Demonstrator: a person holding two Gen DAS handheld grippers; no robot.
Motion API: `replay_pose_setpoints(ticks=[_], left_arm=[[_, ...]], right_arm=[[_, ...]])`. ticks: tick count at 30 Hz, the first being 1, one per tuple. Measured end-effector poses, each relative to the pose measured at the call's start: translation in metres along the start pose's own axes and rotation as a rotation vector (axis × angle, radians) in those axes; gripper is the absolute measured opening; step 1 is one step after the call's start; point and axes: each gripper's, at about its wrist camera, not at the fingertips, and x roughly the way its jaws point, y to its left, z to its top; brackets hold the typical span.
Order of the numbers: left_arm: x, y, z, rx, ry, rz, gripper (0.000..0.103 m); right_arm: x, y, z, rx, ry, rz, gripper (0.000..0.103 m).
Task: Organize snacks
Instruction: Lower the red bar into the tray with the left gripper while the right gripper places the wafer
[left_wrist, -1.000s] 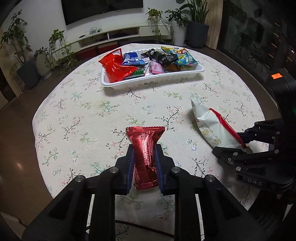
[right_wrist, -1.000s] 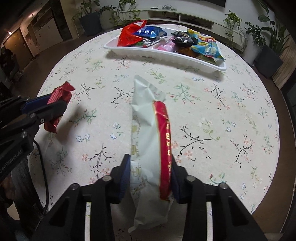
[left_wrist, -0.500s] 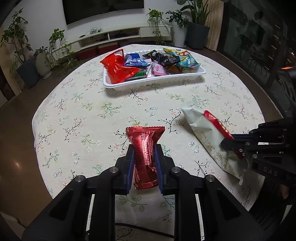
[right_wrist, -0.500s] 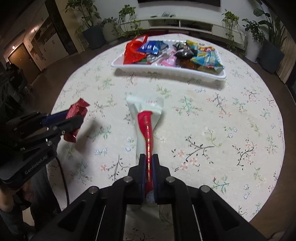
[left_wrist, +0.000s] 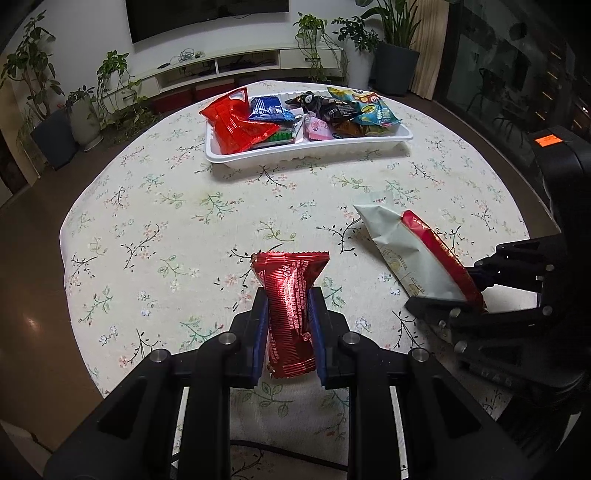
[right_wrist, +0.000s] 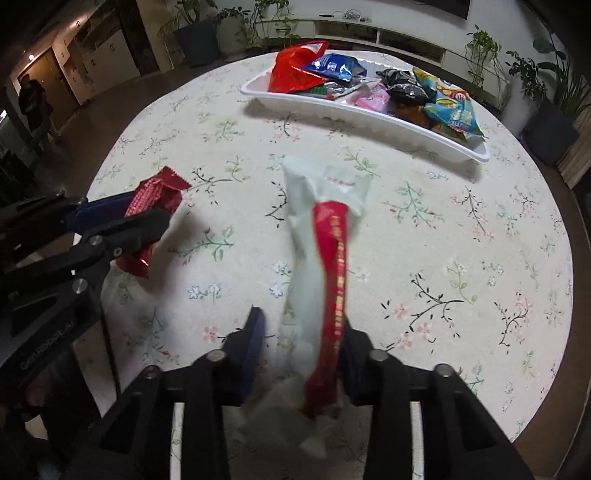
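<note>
Left gripper (left_wrist: 289, 325) clamps a red foil snack bar (left_wrist: 290, 295), right gripper (right_wrist: 301, 345) loosely brackets a white red-striped packet (right_wrist: 314, 258); the white plastic tray (left_wrist: 295, 155) lies straight ahead, across the table.

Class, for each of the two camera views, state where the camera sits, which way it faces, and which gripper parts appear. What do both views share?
Left wrist: behind the left gripper, facing the white tray; its fingers clamp a red snack.
Right wrist: behind the right gripper, facing the same tray; a white packet sits between its parted fingers.
Shared: tray, floral tablecloth, both snacks, each other's gripper.
</note>
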Motion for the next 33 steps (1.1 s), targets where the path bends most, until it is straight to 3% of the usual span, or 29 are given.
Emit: replay_pose_setpoints(ticks=[4,10,15,17,19,25,29,33], left_arm=[[0.002,-0.003,-0.002,0.005,0.000,-0.014,0.019],[0.000,-0.002,0.000,-0.003,-0.006,-0.038,0.019],[-0.009,0.009,0.019,-0.048,-0.033,-0.096,0.019],[-0.013,0.018,0.037,-0.077,-0.052,-0.131,0.019],[-0.018,0.022,0.058,-0.074,-0.087,-0.116,0.019],[-0.015,0.040,0.146,-0.071,-0.174,-0.103,0.019],[0.018,0.053,0.201,-0.110,-0.181,-0.137,0.019],[0.064,0.053,0.230,-0.112,-0.141,-0.143,0.019]], right_arm=[[-0.002,-0.008,-0.003,0.017,-0.001,0.014,0.017],[-0.007,-0.009,-0.007,0.051,-0.023,0.070,0.015],[-0.039,-0.031,0.002,0.143,-0.122,0.142,0.015],[-0.058,-0.049,0.011,0.195,-0.173,0.171,0.015],[-0.079,-0.072,0.026,0.248,-0.229,0.204,0.015],[-0.121,-0.105,0.091,0.267,-0.351,0.191,0.015],[-0.110,-0.111,0.148,0.252,-0.358,0.183,0.015],[-0.066,-0.115,0.192,0.246,-0.286,0.178,0.015]])
